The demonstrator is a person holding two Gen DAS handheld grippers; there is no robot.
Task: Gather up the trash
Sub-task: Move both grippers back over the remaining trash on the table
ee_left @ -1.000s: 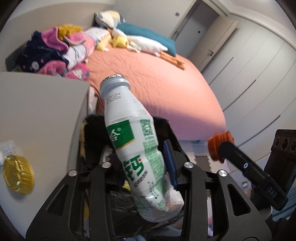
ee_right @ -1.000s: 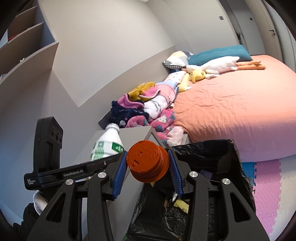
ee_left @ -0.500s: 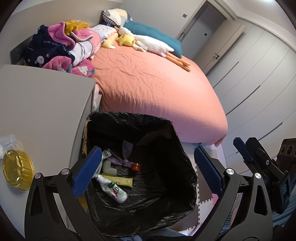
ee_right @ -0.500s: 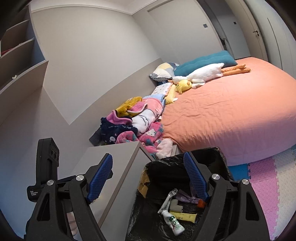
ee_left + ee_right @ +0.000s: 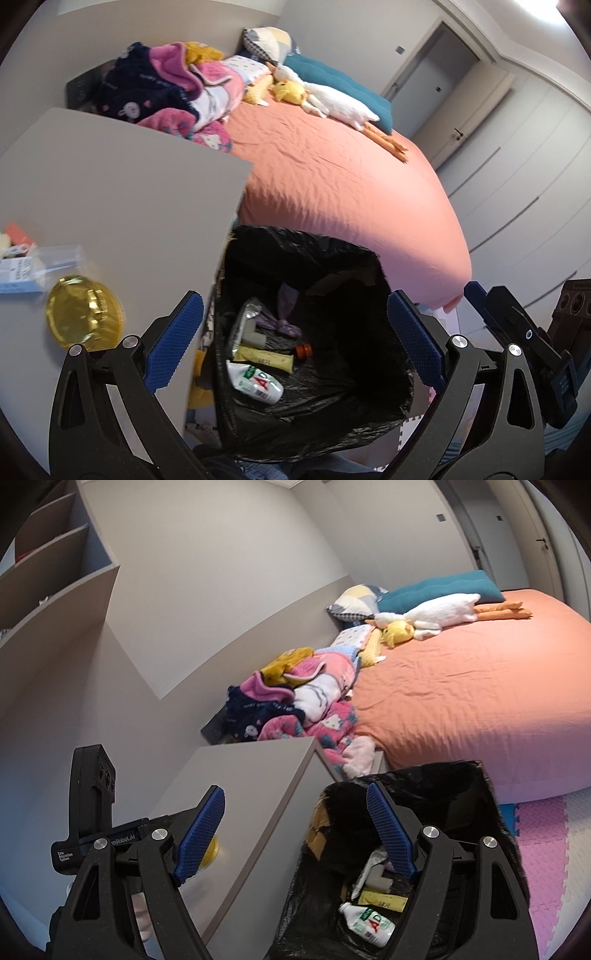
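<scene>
Down in the black plastic bin liner point(image 5: 369, 273) lies a white bottle point(image 5: 255, 382) whose green label bears red letters "AD", beside a flat yellow tube point(image 5: 267, 358), a small orange cap point(image 5: 303, 350) and crumpled foil. Printing on the tube is too small to read. Both the left gripper point(image 5: 293, 339) and right gripper point(image 5: 295, 830) hang above it, jaws spread wide and empty, their blue pads ribbed. "GenRobot.AI" shows on the left tool in the right view. A round gold lid point(image 5: 85, 317) sits near the tabletop's point(image 5: 129, 206) front edge, blurred.
</scene>
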